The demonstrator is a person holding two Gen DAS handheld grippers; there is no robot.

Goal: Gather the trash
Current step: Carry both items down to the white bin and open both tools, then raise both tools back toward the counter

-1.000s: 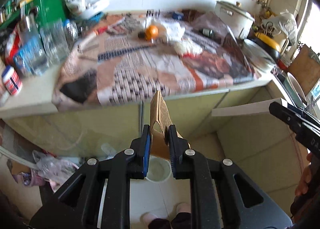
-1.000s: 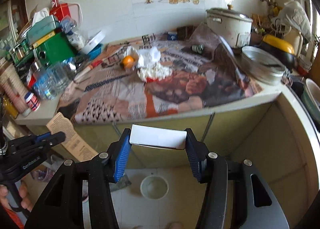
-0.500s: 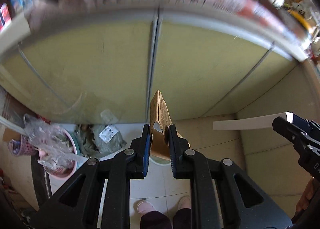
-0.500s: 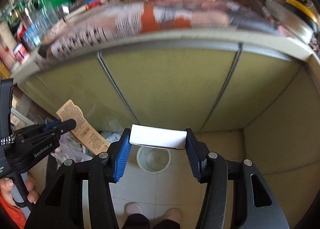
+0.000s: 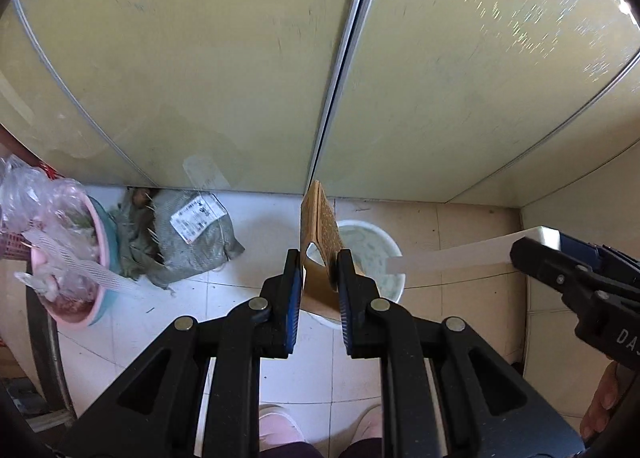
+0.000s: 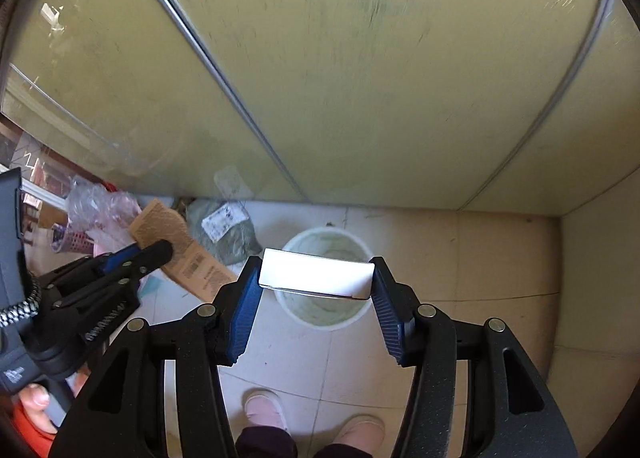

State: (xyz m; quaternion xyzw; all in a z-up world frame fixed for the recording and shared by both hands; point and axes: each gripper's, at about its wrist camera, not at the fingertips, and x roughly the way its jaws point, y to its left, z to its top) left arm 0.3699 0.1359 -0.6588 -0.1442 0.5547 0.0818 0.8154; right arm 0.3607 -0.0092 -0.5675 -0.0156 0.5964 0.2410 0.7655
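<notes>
My left gripper (image 5: pixel 318 264) is shut on a brown printed paper wrapper (image 5: pixel 320 226), held edge-on above a white trash bucket (image 5: pixel 378 254) on the floor. The wrapper also shows flat in the right wrist view (image 6: pixel 180 246), pinched by the left gripper (image 6: pixel 162 248). My right gripper (image 6: pixel 316 278) is shut on a flat white box (image 6: pixel 316 274), held over the same bucket (image 6: pixel 324 310). In the left wrist view the white box (image 5: pixel 472 250) reaches in from the right gripper (image 5: pixel 536 248) at the right.
Yellow-green cabinet doors (image 5: pixel 240 58) stand just behind the bucket. A grey sack with a label (image 5: pixel 188 234) and a pink basin with plastic bags (image 5: pixel 64 258) lie on the floor to the left. My feet (image 6: pixel 264 410) are below.
Both grippers have swung down from the counter top to the floor. The bucket has come closer and now sits right under the wrapper and the box. Both grips are unchanged.
</notes>
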